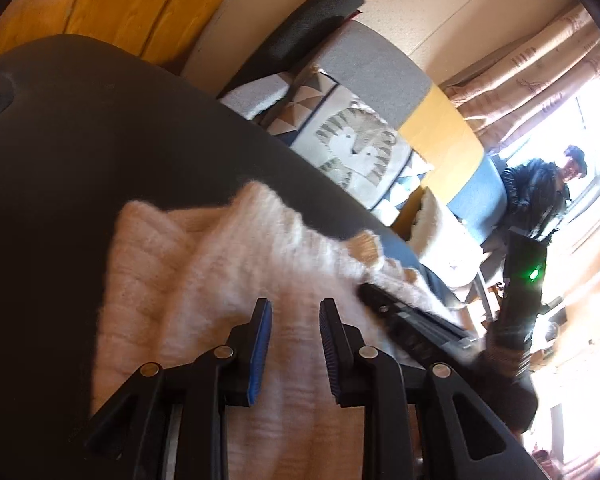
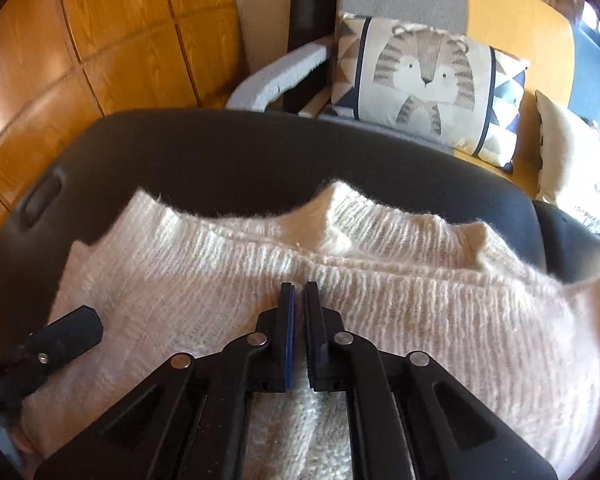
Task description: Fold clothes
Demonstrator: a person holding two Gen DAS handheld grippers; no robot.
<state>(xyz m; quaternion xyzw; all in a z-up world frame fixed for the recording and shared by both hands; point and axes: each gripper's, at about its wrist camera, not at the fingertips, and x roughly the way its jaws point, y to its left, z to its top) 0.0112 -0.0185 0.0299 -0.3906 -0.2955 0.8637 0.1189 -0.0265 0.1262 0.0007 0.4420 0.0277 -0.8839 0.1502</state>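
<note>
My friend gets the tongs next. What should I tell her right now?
Left tongs: open a little, over the white sweater, gripping nothing.
Right tongs: pads nearly together at a fold ridge of the sweater; whether they pinch knit is unclear.
The sweater lies bunched in layers on the dark table, its far edge wavy.
Done: partly folded, it seems.
Left: flatten it and finish the folds.
</note>
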